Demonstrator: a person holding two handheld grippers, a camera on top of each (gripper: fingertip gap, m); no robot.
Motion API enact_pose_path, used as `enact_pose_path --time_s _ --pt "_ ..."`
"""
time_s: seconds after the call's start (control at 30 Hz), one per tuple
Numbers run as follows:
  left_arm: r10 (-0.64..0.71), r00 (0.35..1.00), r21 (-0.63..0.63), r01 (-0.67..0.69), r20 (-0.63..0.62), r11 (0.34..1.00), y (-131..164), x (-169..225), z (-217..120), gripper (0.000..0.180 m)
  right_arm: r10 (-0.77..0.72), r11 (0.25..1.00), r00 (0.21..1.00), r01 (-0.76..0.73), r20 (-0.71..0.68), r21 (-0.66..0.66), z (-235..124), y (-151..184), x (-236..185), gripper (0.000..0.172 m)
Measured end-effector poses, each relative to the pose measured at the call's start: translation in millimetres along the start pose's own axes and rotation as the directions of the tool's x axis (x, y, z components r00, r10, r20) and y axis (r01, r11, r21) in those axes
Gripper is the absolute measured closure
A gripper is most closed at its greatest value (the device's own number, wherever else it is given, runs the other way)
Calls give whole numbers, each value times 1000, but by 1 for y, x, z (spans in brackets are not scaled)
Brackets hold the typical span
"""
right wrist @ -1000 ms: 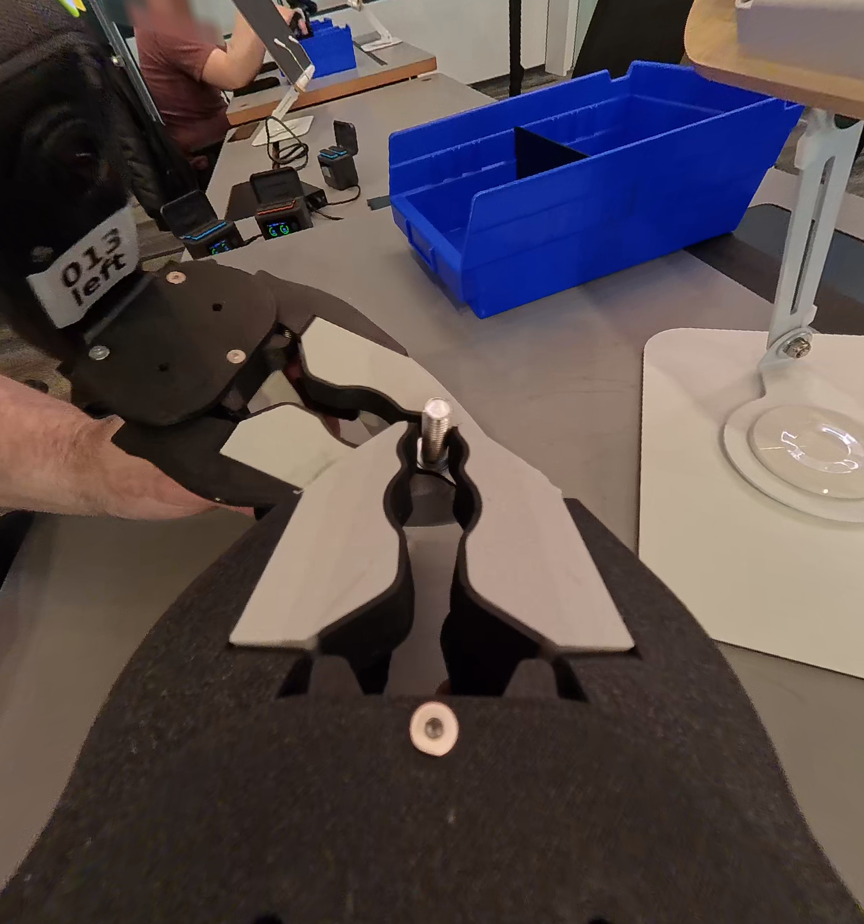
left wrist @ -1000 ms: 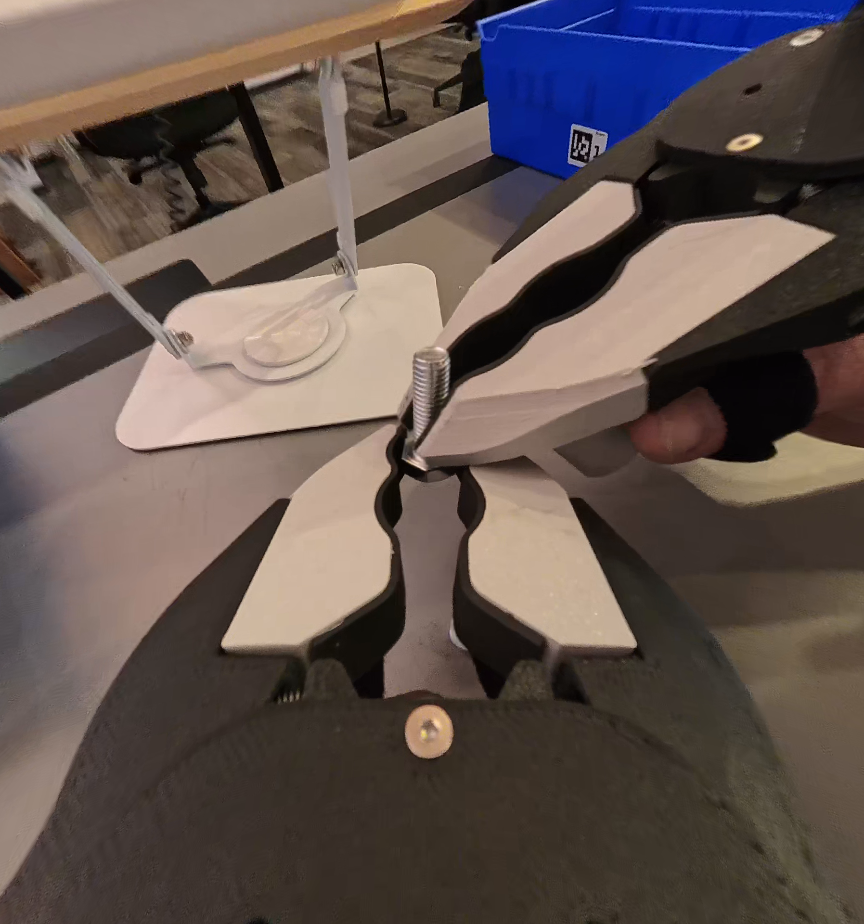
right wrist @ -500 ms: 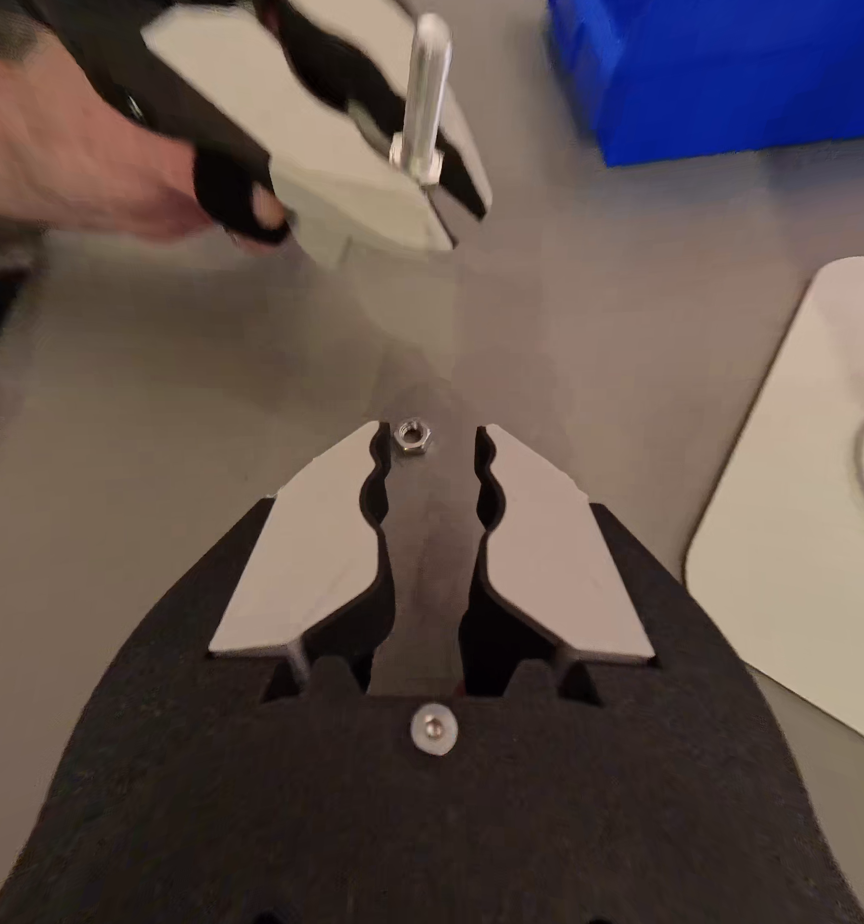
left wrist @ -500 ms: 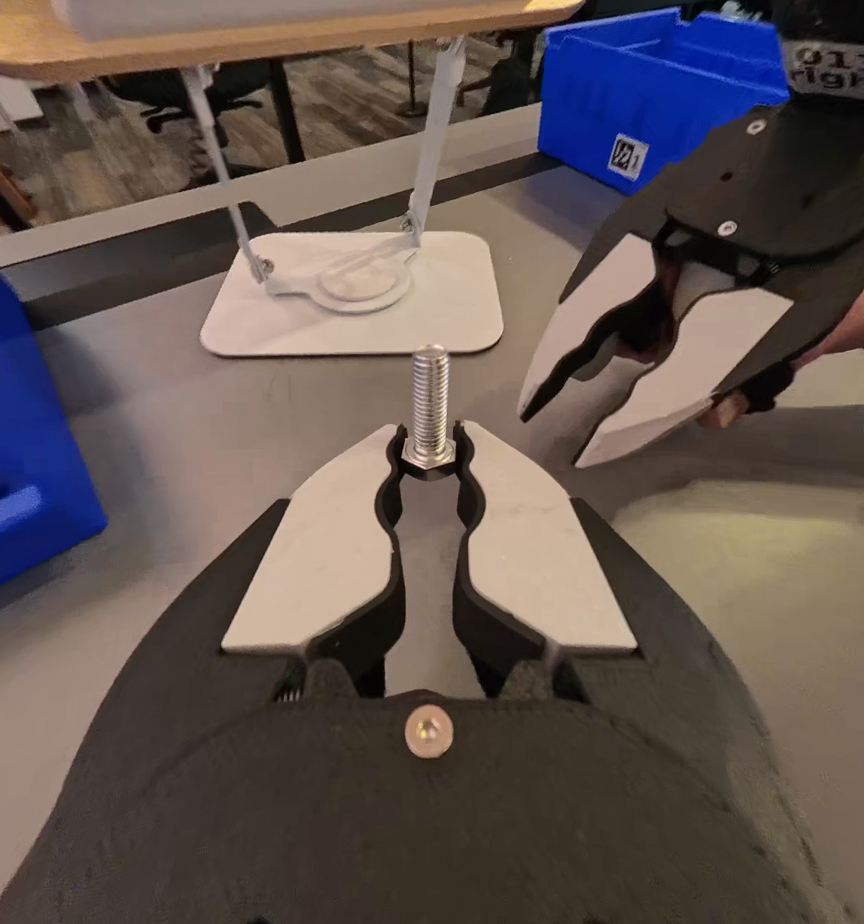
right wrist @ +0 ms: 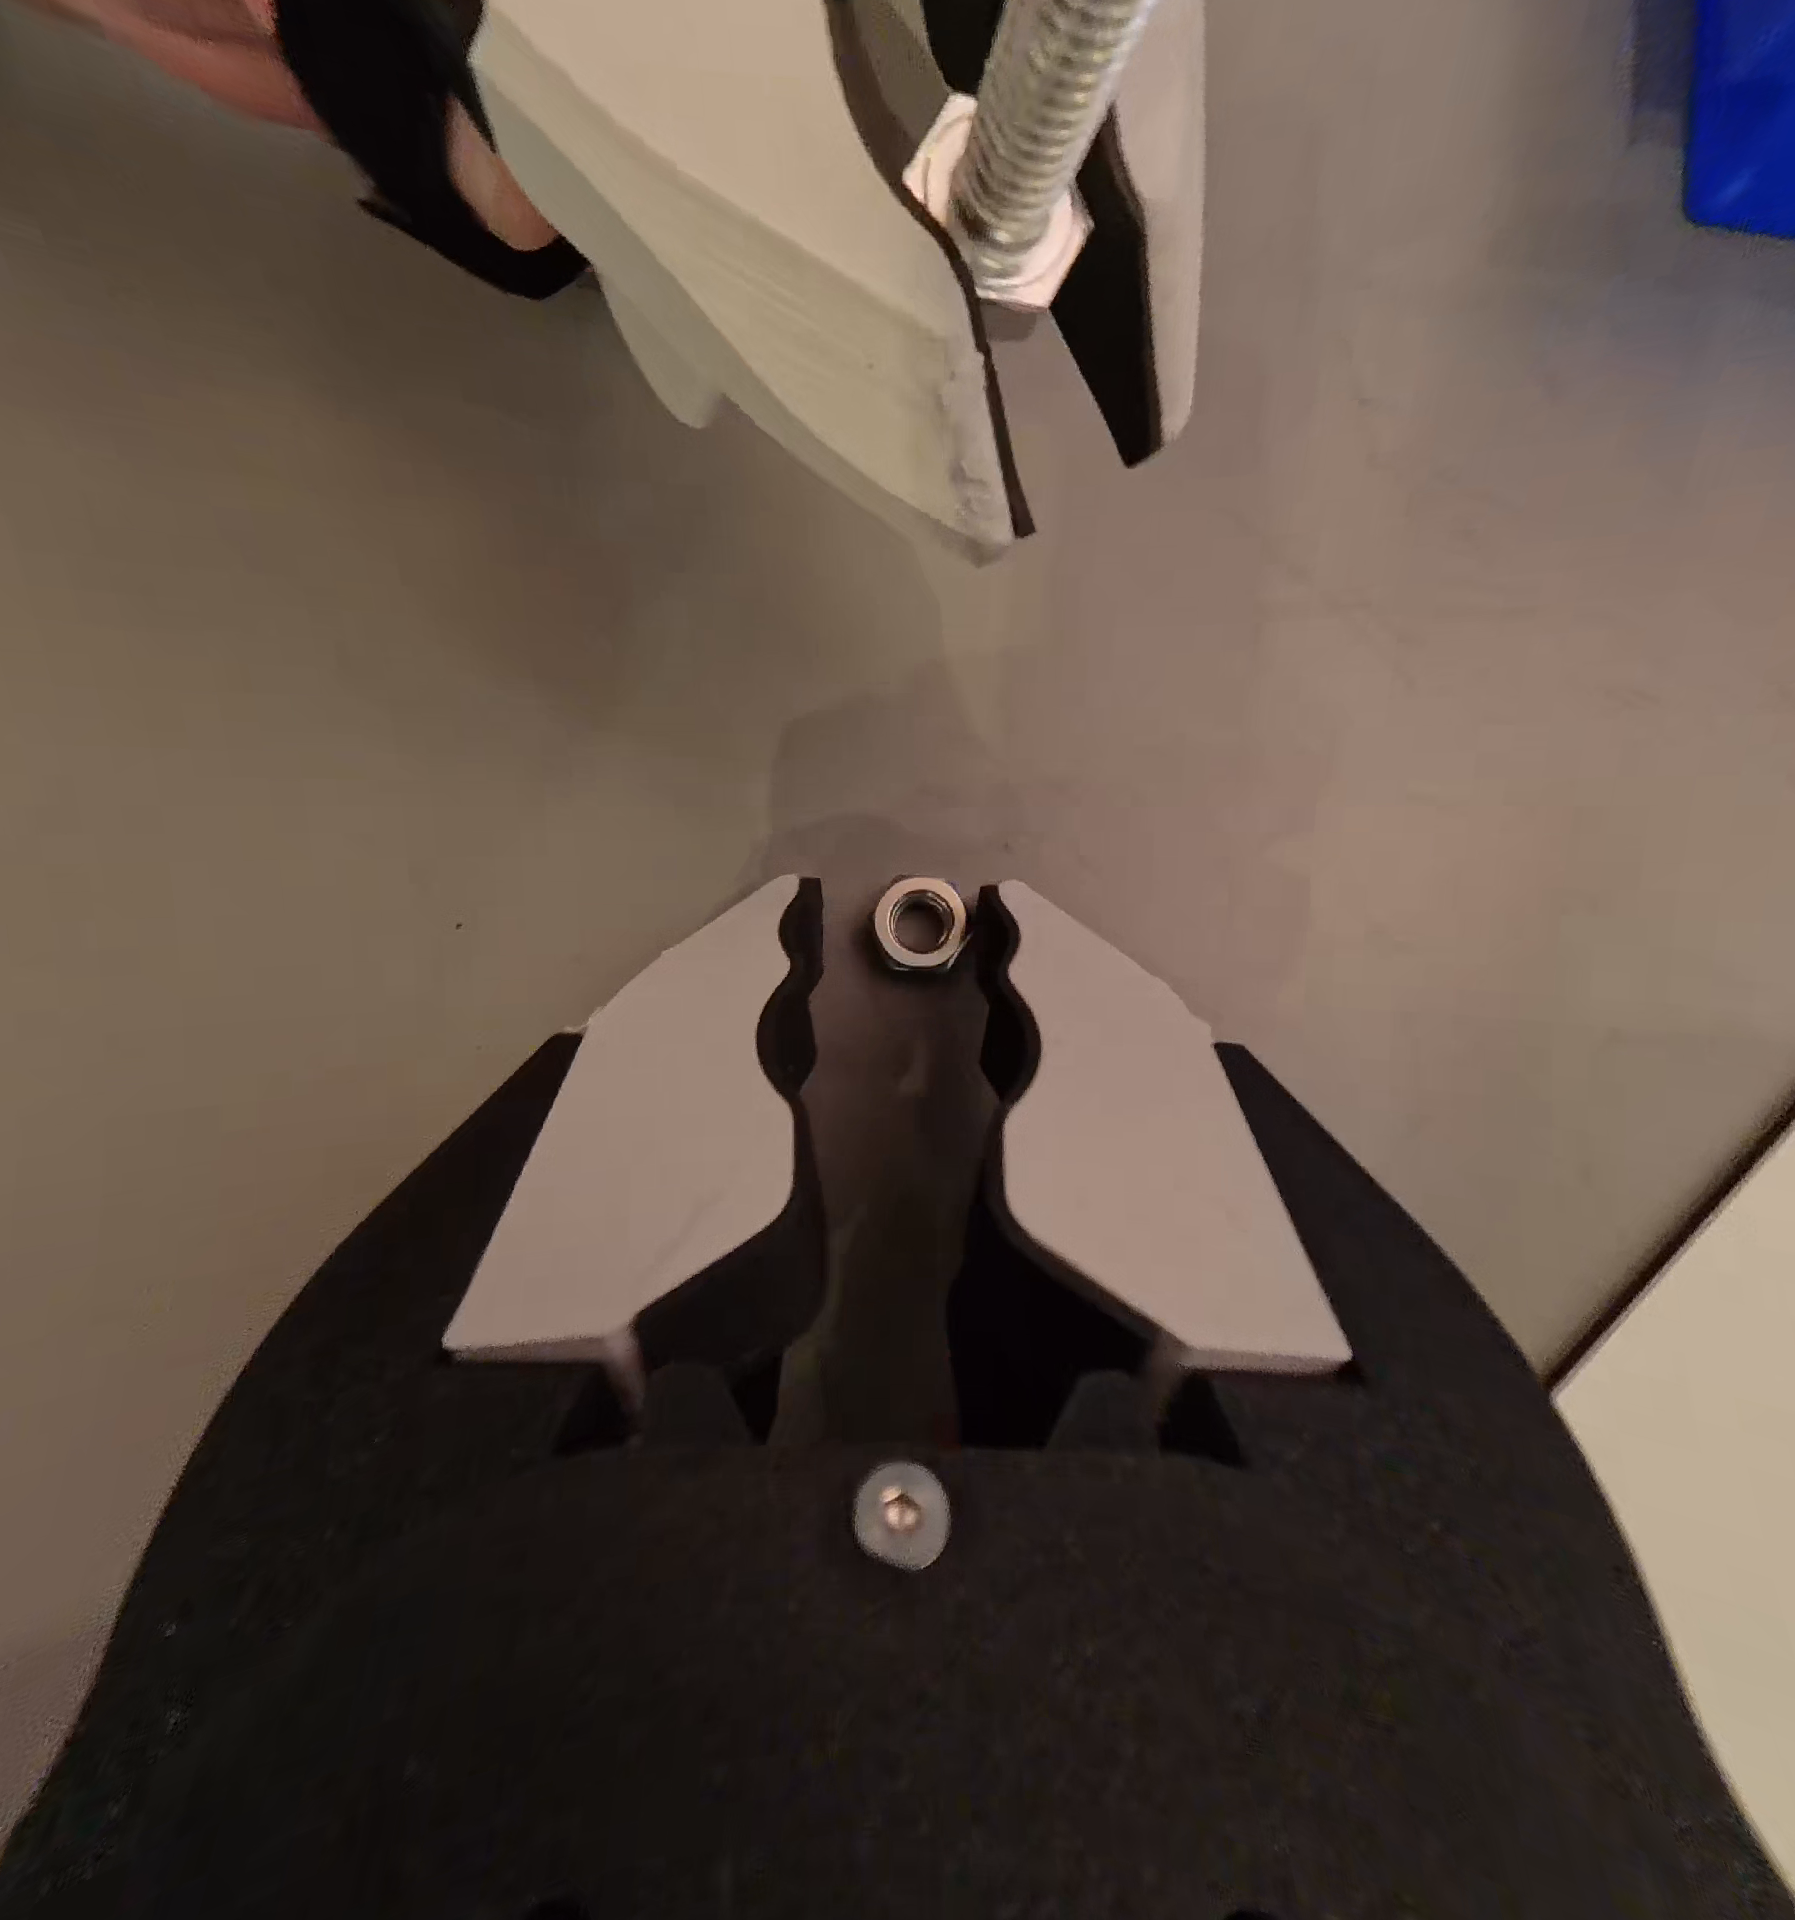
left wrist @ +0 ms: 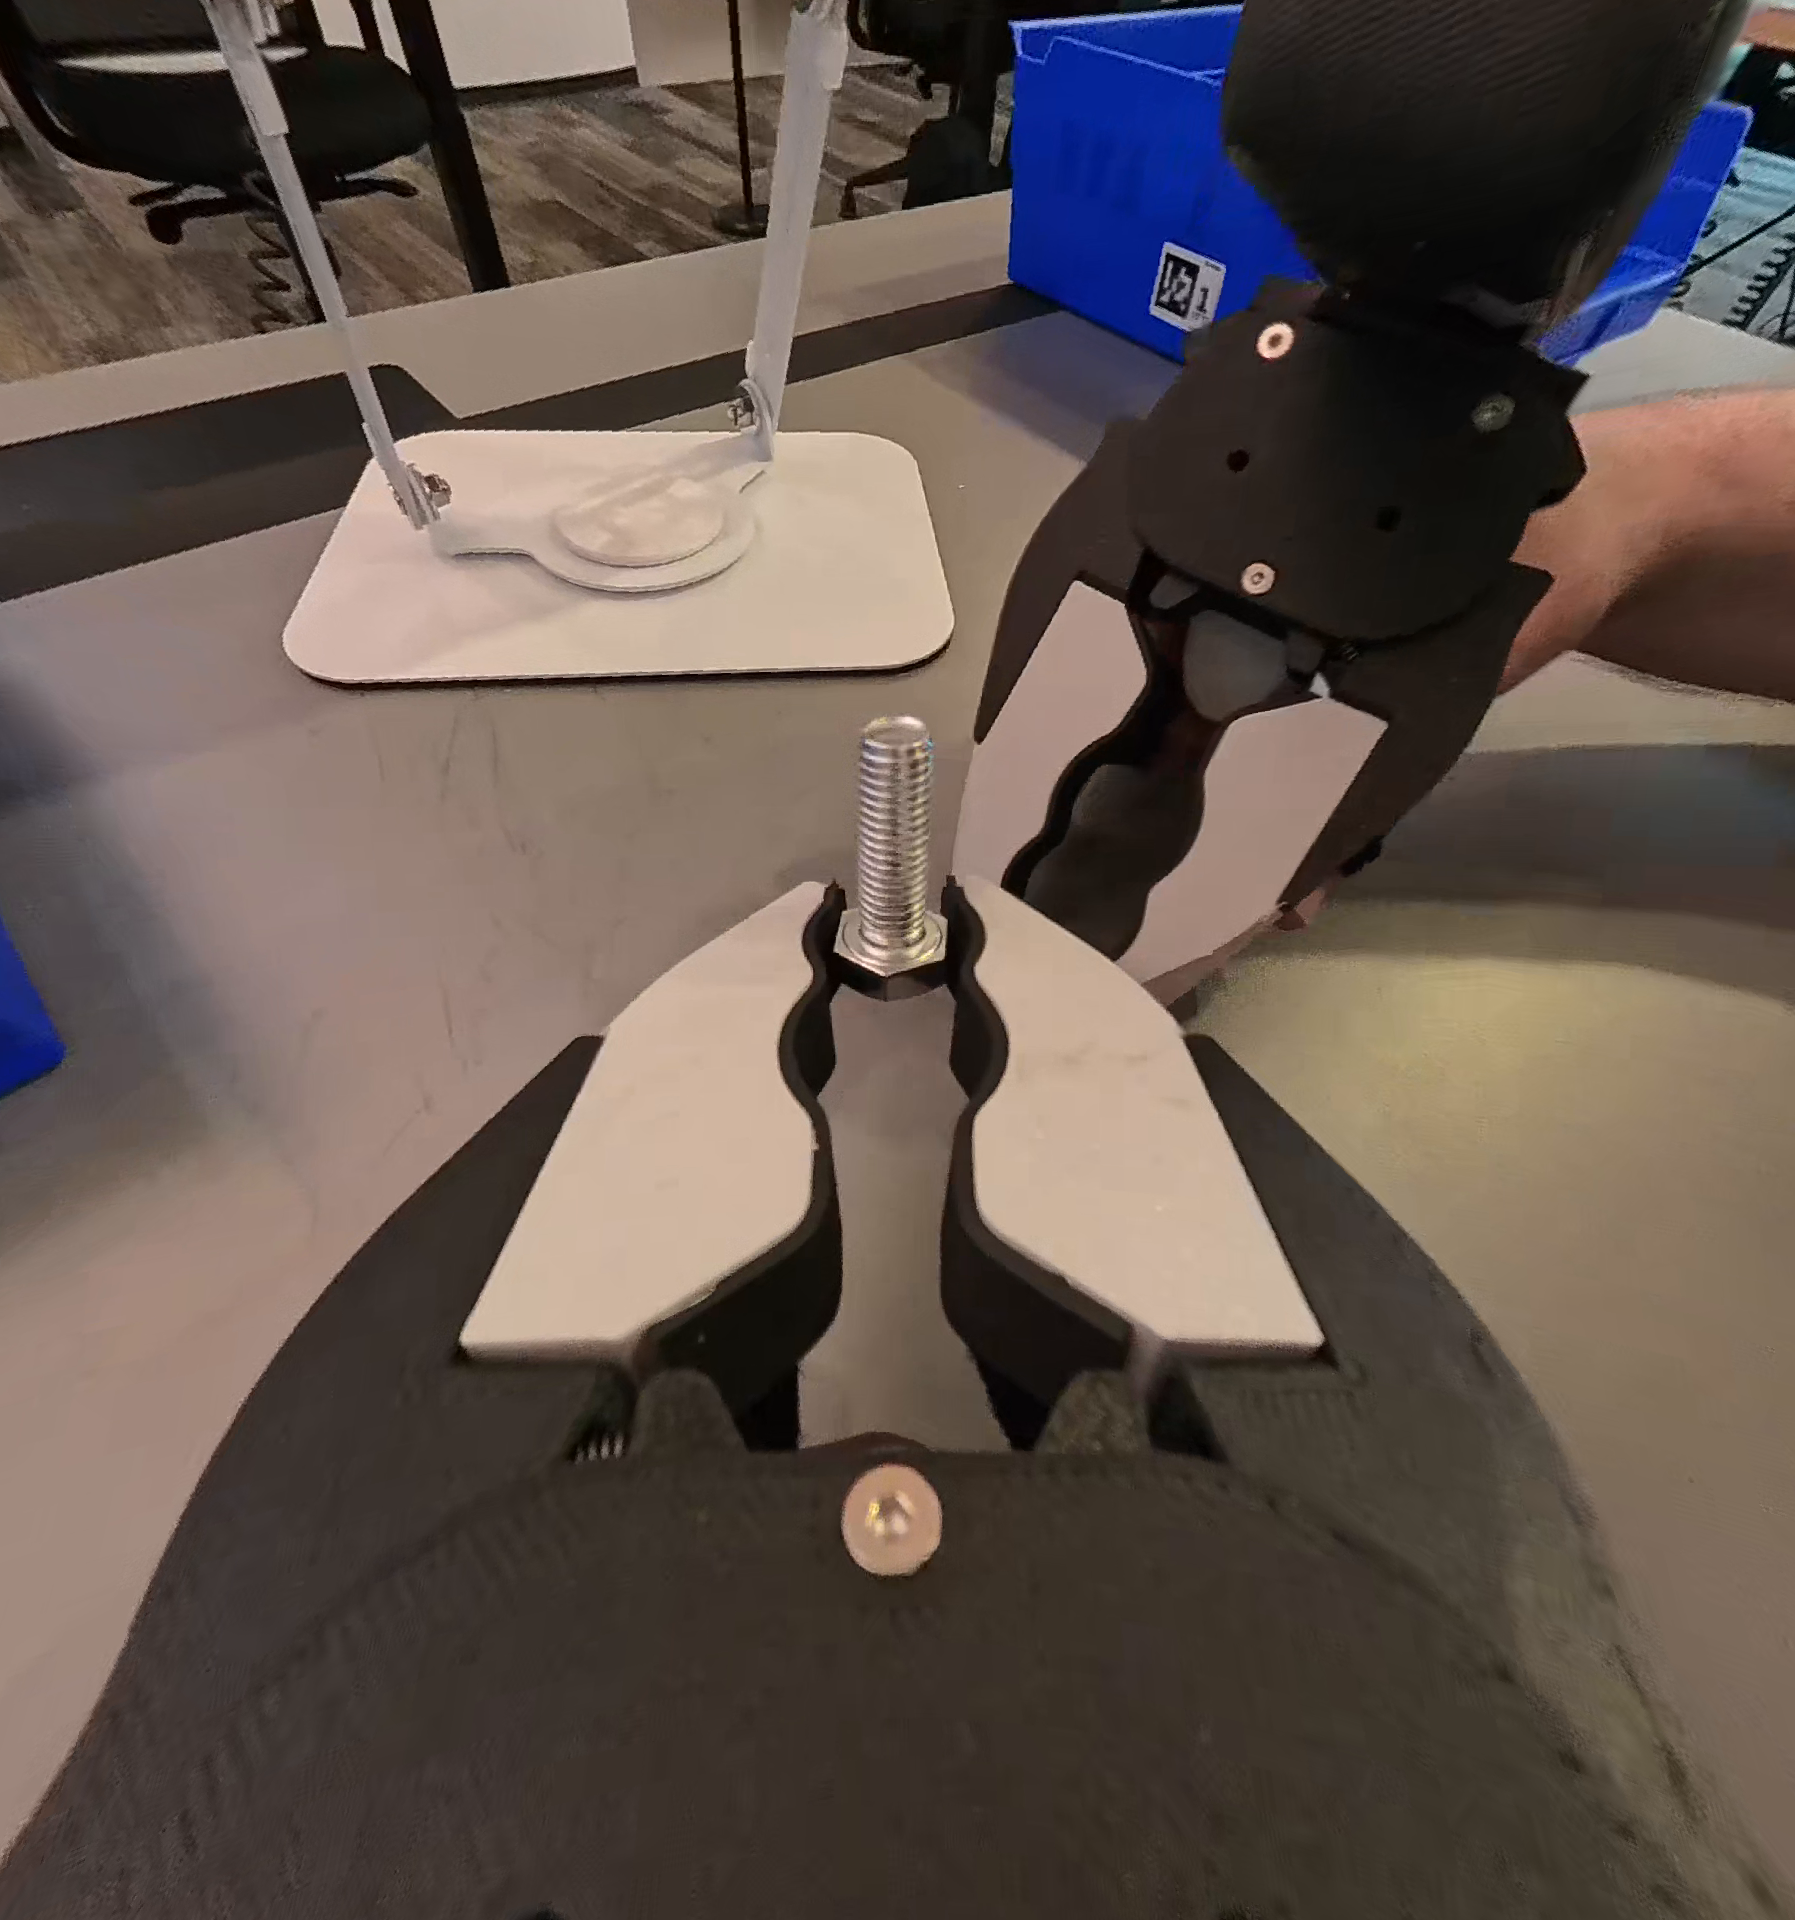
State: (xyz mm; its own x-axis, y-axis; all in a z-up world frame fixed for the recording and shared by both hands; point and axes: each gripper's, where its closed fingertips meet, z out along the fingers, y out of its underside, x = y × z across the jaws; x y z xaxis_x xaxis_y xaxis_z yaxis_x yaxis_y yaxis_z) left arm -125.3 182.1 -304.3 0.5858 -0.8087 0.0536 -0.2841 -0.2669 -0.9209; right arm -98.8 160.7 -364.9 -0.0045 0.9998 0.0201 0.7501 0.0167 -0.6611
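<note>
My left hand-held gripper clenched 1 bolt upright by its head; my right hand-held gripper stood released around 1 nut on the worktop.

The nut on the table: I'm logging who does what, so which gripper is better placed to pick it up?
Right. The right gripper is open with the nut between its fingertips on the grey table. The left gripper is shut on the bolt.
</note>
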Motion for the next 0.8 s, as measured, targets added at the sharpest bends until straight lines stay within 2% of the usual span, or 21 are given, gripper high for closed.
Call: enact_pose_path --time_s 0.13,0.27,0.37,0.47,0.6,0.8 --pt "-3 1000 7 3 -29 1000 0 2 1 163 -93 995 991 96 92 -28 -1 3 1 144" --pt "11 999 3 -10 -38 1000 0 1 1 163 -160 985 973 168 169 -34 -1 4 1 154" --pt "5 999 5 -5 -38 1000 -1 0 2 163 -135 991 975 136 174 4 -4 -1 4 154" --pt "3 999 12 -2 -37 1000 -1 0 1 163 -104 990 987 92 121 104 -23 -20 11 154" --pt "24 999 15 -23 -47 1000 -4 2 1 163 -92 957 994 70 64 282 -66 -62 15 154" --pt "106 993 -12 -107 -44 994 -5 10 2 163 -178 944 982 155 54 291 -77 -92 6 154"
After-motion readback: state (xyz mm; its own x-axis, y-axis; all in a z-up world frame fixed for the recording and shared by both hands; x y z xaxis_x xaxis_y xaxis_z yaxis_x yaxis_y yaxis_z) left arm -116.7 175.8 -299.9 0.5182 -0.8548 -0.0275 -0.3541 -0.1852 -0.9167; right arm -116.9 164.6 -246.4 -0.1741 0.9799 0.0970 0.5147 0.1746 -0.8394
